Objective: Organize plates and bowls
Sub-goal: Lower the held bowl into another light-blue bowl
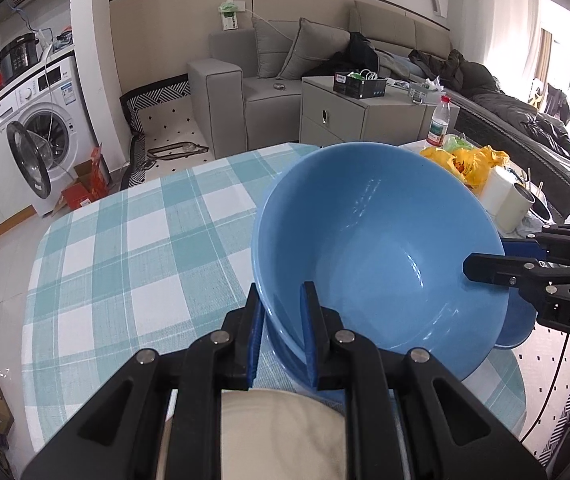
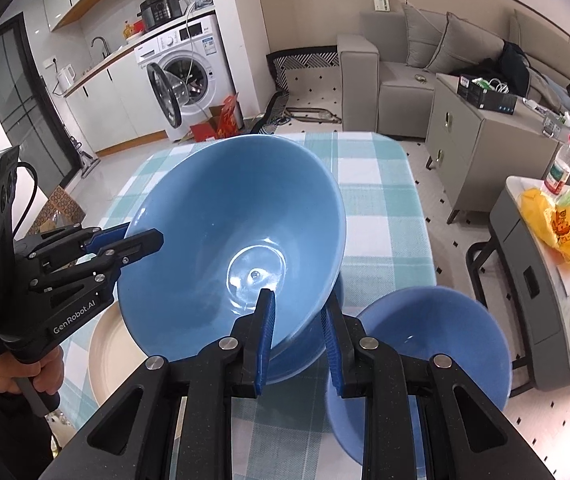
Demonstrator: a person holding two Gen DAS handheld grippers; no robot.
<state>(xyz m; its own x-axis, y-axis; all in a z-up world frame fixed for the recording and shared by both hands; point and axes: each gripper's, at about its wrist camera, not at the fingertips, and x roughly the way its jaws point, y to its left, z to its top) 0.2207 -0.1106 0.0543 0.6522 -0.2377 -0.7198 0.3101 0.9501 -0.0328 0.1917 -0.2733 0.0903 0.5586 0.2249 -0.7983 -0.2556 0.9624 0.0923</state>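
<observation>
A large blue bowl [image 1: 377, 248] [image 2: 225, 232] hangs tilted above the checked tablecloth, held from two sides. My left gripper [image 1: 283, 328] [image 2: 141, 240] is shut on the bowl's rim, one finger inside and one outside. My right gripper [image 2: 299, 332] [image 1: 485, 268] is shut on the opposite rim in the same way. A smaller blue bowl [image 2: 425, 352] [image 1: 519, 320] stands on the table under the right gripper. Beneath the left gripper lies a cream plate [image 2: 109, 348] [image 1: 285, 432], partly hidden by the fingers and the big bowl.
The table [image 1: 125, 260] [image 2: 381, 220] carries a teal and white checked cloth. To the right, a side table [image 2: 525, 272] holds a yellow bag [image 2: 561, 228], a bottle [image 2: 563, 168] and paper rolls [image 1: 505, 196]. A person's hand [image 2: 25, 376] grips the left handle.
</observation>
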